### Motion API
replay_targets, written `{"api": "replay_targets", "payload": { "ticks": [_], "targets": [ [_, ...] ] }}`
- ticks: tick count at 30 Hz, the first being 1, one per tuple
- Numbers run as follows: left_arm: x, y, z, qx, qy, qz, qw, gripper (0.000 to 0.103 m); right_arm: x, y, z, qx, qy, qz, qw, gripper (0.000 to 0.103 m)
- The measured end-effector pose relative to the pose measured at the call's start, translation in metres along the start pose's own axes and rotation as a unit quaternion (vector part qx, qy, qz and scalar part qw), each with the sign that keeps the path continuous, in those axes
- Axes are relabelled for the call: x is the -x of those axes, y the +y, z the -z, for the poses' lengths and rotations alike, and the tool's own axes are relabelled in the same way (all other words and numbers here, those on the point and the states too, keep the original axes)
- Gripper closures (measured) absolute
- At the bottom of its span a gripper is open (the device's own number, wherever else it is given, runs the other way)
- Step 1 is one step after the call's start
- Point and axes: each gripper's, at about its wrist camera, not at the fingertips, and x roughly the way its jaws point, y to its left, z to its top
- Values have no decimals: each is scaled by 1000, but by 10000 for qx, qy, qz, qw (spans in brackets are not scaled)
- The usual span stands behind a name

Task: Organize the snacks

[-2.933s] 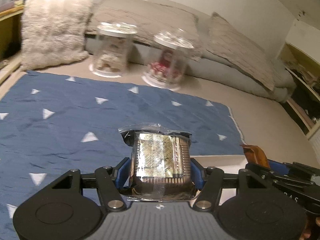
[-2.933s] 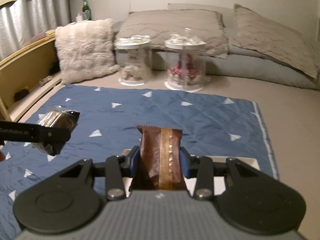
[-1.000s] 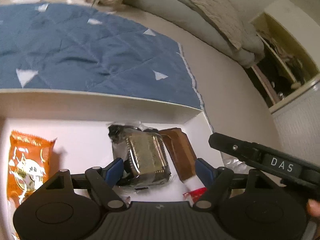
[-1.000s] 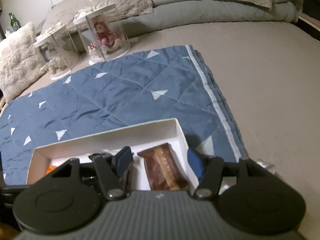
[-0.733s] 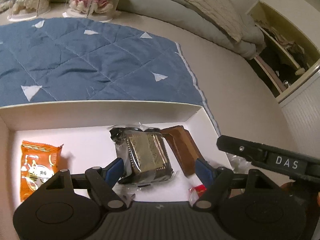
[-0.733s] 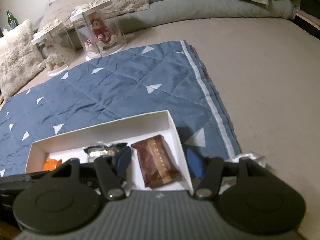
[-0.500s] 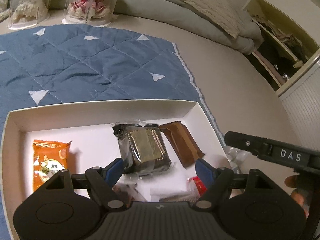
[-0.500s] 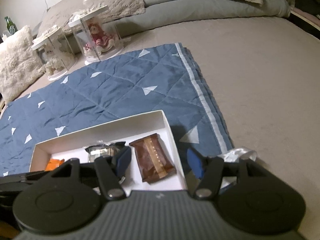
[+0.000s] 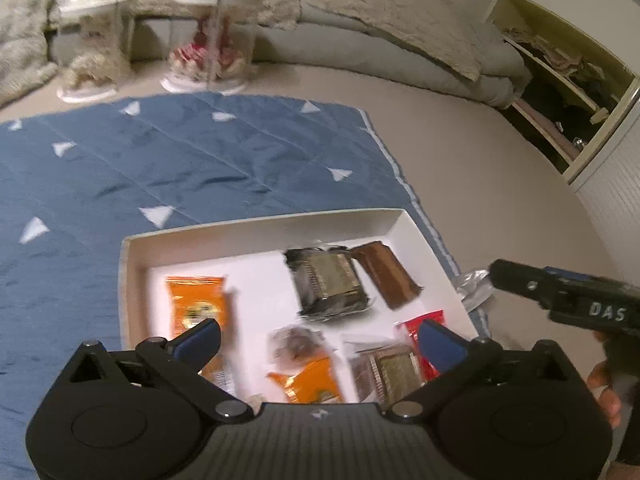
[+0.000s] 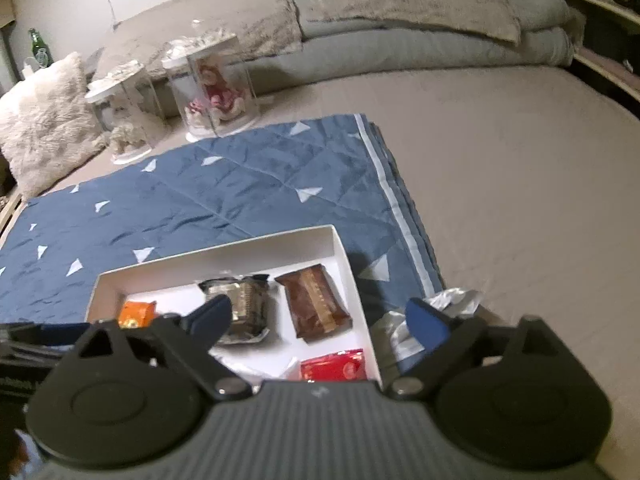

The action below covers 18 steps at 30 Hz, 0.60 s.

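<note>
We find both the left tool [image 9: 318, 334] and right tool [image 10: 318, 314] just spread and empty, the snacks [image 9: 326, 288] lying in the white box [image 9: 260, 226], while crumpled wrapping [image 10: 452, 300] remains just outside.

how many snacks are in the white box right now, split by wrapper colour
Orange packets: 2, one on the left and one nearer the camera
Dark clear-wrapped gold blocks: 2, far and near
Brown bar: 1
Red packet: 1
Total: 6 visible in the white box; the grippers may hide more.
</note>
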Motion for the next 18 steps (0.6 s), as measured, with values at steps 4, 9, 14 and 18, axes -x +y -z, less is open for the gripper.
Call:
{"api": "replay_targets", "payload": {
  "ticks": [4,9,14,18],
  "targets": [
    [29,8,3,20,-150,-180,9997,0,23,10,3,104,-169,23,9998,1],
    [68,18,7,7,-445,-246,9987,0,54,24,9,162,-395,124,9990,1],
    [106,20,20,-133,-750,-533,9957,0,84,41,22,284,-635,130,9975,1],
    [133,21,33,-97,-899,-407,9951,0,107,57,38,410,-791,317,9955,1]
  ]
}}
